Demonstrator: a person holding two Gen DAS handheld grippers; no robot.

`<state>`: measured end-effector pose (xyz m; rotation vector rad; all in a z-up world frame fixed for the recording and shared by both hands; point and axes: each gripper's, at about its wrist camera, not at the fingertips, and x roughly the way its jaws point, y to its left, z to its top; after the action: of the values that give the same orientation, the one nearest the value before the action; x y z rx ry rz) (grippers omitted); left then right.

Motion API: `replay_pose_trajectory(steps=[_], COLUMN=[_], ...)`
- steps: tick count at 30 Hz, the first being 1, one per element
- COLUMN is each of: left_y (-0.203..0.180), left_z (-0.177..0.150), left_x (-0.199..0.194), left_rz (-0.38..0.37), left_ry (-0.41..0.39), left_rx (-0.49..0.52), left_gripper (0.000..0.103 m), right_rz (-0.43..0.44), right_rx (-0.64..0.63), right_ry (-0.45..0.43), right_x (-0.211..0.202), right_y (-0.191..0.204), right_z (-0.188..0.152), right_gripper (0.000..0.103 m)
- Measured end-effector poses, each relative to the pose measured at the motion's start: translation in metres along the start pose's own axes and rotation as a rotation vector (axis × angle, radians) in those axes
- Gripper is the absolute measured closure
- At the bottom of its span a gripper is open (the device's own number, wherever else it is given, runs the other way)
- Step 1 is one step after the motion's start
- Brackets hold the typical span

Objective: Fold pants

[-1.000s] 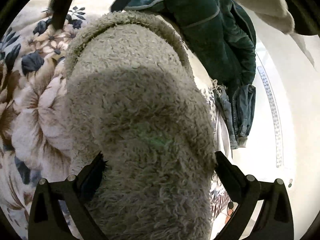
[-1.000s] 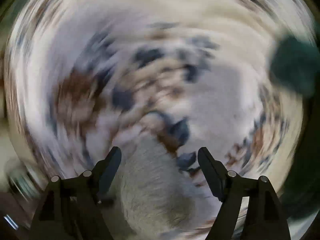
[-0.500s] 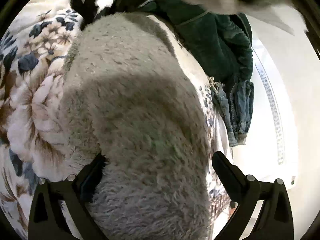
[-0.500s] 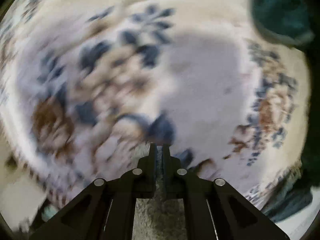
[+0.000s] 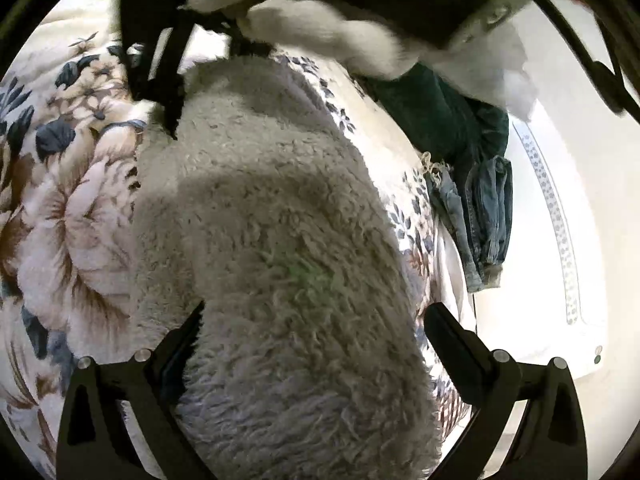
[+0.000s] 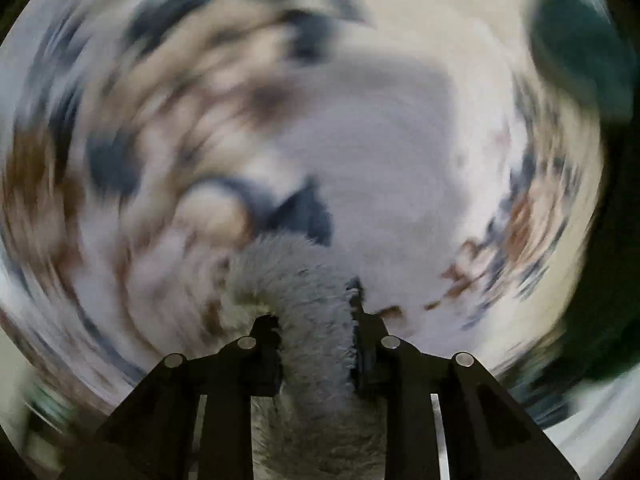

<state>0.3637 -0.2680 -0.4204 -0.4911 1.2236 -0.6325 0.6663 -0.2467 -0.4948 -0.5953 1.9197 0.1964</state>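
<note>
Fluffy grey pants (image 5: 288, 264) bulging between wide-open left gripper (image 5: 316, 328) jaws, toward twelve o'clock; right gripper (image 6: 314, 312) jaws opening, fold of pants pinched between

Fuzzy grey pants (image 5: 288, 248) on floral bedspread (image 5: 72, 232)

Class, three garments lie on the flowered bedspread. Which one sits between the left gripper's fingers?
The fluffy grey pants. They fill the gap between the fingers, whereas the dark green garment and blue jeans lie apart at the bed's edge.
</note>
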Motion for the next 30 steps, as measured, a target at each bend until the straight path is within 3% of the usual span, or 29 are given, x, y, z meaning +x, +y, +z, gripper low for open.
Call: replay_pose_trajectory(steps=[3, 5, 6, 7, 8, 10, 12, 16, 21, 23, 25, 27, 28, 30], left_y=[0.002, 0.003, 0.005, 0.009, 0.014, 0.032, 0.059, 0.124, 0.122, 0.114, 0.112, 0.114, 0.113, 0.117], left_z=[-0.001, -0.003, -0.004, -0.005, -0.007, -0.012, -0.016, -0.025, -0.025, -0.023, -0.023, -0.023, -0.022, -0.021], left_x=[0.000, -0.004, -0.006, -0.009, -0.012, -0.016, -0.020, -0.031, -0.058, -0.062, -0.058, -0.058, -0.062, -0.077], left_rz=[-0.005, -0.006, -0.005, 0.000, 0.013, 0.051, 0.108, 0.118, 0.118, 0.141, 0.180, 0.186, 0.193, 0.205], left_ry=[0.002, 0.004, -0.001, -0.004, -0.004, 0.004, 0.017, 0.069, 0.048, 0.053, 0.085, 0.101, 0.097, 0.078], left_rx=[-0.002, -0.002, -0.008, -0.013, -0.017, -0.042, -0.086, -0.293, -0.321, -0.300, -0.277, -0.282, -0.281, -0.266], left_gripper=[0.000, 0.000, 0.000, 0.000, 0.000, 0.000, 0.000, 0.000, 0.000, 0.000, 0.000, 0.000, 0.000, 0.000], right_rz=[0.403, 0.522, 0.537, 0.516, 0.463, 0.387, 0.381, 0.411, 0.288, 0.372, 0.413, 0.346, 0.377, 0.541], right_rx=[0.489, 0.571, 0.508, 0.434, 0.325, 0.177, 0.129, 0.259, 0.398, 0.450, 0.499, 0.605, 0.664, 0.780], right_ry=[0.086, 0.102, 0.092, 0.075, 0.031, -0.075, -0.185, -0.340, -0.384, -0.381, -0.313, -0.189, -0.185, -0.293], right_x=[0.032, 0.039, 0.031, 0.023, 0.005, -0.028, -0.059, -0.092, -0.075, -0.047, 0.000, 0.053, 0.064, 0.063], right_y=[-0.073, -0.088, -0.083, -0.076, -0.062, -0.040, -0.030, -0.050, -0.087, -0.102, -0.117, -0.143, -0.154, -0.174], right_z=[-0.014, -0.025, -0.028, -0.029, -0.032, -0.042, -0.056, -0.081, -0.130, -0.151, -0.156, -0.172, -0.183, -0.225], right_gripper=[0.077, 0.076, 0.075, 0.065, 0.059, 0.037, 0.023, 0.023, 0.023, 0.023, 0.024, 0.025, 0.025, 0.025])
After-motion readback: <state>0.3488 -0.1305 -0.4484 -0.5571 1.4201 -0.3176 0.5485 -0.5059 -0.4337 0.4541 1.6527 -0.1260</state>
